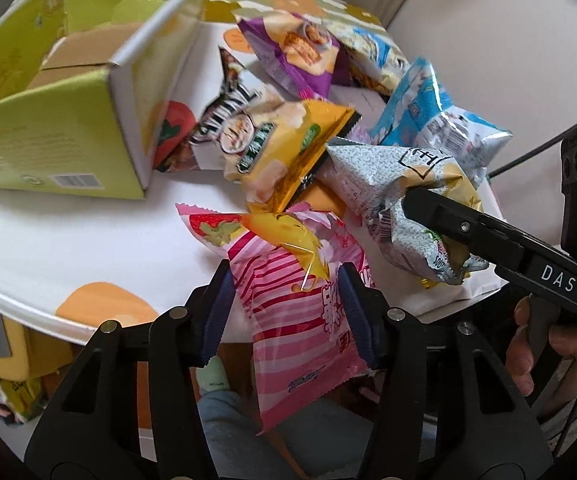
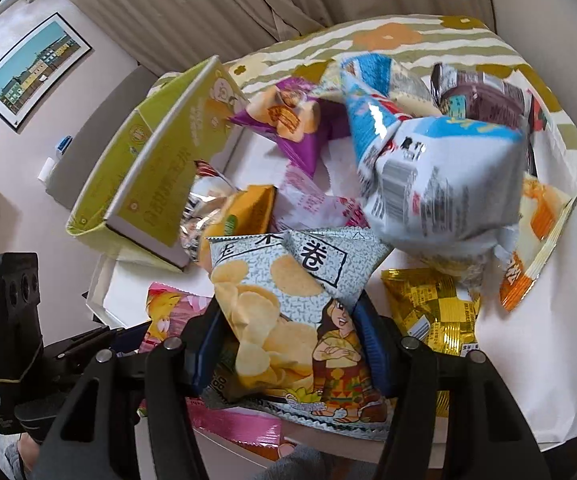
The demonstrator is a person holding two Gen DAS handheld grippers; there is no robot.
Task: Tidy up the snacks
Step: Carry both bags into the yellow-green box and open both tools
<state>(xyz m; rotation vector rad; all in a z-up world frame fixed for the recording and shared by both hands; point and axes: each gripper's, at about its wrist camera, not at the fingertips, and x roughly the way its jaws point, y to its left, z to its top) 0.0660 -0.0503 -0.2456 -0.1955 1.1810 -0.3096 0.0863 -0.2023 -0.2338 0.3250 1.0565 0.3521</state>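
My left gripper is shut on a pink striped strawberry snack bag at the table's front edge. My right gripper is shut on a grey chip bag with a cartoon woman on it; that bag also shows in the left wrist view, pinched by the right gripper's fingers. A green cardboard box lies open at the left, also in the right wrist view. A pile of snack bags lies between: yellow, purple, blue and white.
The table has a white cloth with orange shapes. A gold bag, an orange-edged bag and a dark brown bag lie at the right. Curtains hang behind. A framed picture hangs on the left wall.
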